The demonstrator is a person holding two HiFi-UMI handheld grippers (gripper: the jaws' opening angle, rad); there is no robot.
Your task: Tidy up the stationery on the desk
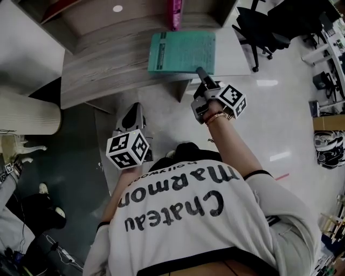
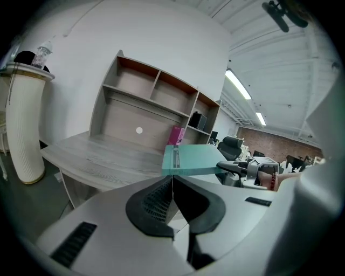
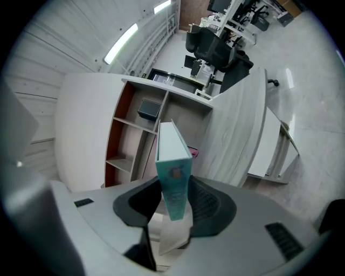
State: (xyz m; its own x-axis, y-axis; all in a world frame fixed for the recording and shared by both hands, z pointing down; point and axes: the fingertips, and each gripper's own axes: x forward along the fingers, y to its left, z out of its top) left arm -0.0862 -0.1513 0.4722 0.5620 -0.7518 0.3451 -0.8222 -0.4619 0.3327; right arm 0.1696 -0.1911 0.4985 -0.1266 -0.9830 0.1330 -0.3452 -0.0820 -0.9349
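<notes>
A teal book [image 1: 181, 51] is held out flat over the front edge of the wooden desk [image 1: 102, 75]. My right gripper [image 1: 202, 74] is shut on its near edge. In the right gripper view the book's spine [image 3: 172, 167] stands upright between the two dark pads of the right gripper [image 3: 175, 205]. My left gripper [image 1: 135, 114] hangs lower, in front of the desk and left of the book, shut with nothing in it. In the left gripper view, the left gripper [image 2: 172, 183] has its pads touching, with the book [image 2: 194, 160] and the right gripper [image 2: 253, 171] beyond.
A shelf unit [image 1: 140, 16] stands at the back of the desk, with a pink box [image 1: 175, 13] in it. A ribbed white column [image 1: 27, 113] is at the left. A black office chair [image 1: 261, 29] stands to the right. A person's feet [image 1: 46, 202] are at the lower left.
</notes>
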